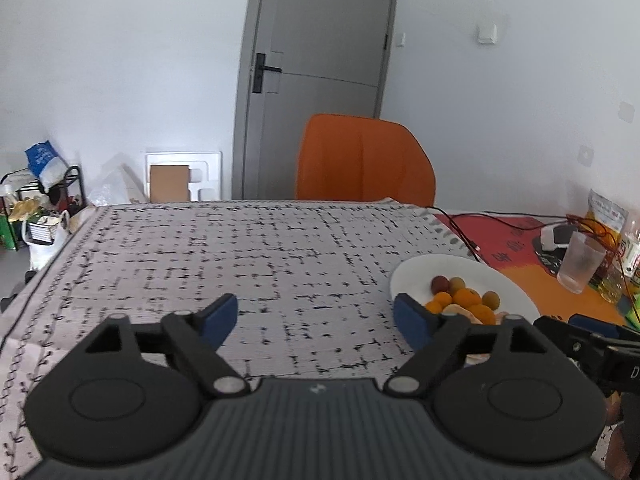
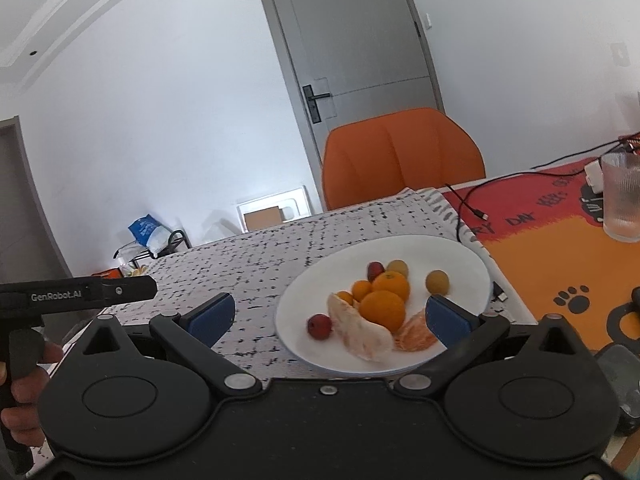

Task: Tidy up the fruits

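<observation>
Desk: grey patterned cloth, orange mat at right.
Plate: on the cloth, holding fruits.
Room: grey door, orange chair.
Left hand-held gripper: apart, empty.
Right hand-held gripper: apart, empty.

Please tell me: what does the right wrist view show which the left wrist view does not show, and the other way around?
Only the right wrist view: the peeled pale fruit piece, the peeled orange segments, a red fruit at the plate's near left, and the hand holding the left gripper.

Only the left wrist view: a yellow packet behind the cup.

Both: white plate, oranges, clear cup, orange chair, grey door. Both grippers, left and right, are open and empty.
</observation>
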### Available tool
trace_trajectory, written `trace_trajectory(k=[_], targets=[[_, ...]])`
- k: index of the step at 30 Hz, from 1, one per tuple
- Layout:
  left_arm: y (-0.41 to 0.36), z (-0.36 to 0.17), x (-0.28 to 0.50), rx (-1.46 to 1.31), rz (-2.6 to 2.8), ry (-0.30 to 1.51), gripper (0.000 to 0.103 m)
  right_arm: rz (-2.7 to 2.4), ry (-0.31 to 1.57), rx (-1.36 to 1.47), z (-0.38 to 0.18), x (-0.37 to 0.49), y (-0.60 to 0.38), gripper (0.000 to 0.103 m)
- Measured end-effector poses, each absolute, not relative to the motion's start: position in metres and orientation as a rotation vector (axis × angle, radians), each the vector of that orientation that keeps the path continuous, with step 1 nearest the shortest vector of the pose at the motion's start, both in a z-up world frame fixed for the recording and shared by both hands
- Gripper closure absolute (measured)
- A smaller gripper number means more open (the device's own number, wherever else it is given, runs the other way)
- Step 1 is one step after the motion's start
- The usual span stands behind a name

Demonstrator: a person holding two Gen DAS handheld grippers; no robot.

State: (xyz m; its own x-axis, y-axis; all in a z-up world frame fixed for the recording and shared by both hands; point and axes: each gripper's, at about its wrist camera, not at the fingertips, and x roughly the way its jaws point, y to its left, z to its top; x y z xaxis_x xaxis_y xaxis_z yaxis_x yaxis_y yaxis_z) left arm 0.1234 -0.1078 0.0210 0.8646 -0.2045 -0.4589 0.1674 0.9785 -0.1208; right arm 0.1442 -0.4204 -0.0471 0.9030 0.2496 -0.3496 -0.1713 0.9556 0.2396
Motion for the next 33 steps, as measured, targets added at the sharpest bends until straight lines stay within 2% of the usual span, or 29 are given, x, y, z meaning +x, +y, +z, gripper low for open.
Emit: trace_trajectory(k=[13, 33], targets=[[-0.072, 0.035, 0.091, -0.092, -0.148, 0.499, 0.004, 0.249, 0.397, 0.208, -0.031, 0.133, -0.400, 0.000], [-0.028, 0.047, 0.046, -0.147, -0.070, 0.497, 0.000, 0.238, 0.436, 0.142, -0.020, 0.106, -0.372, 0.000]])
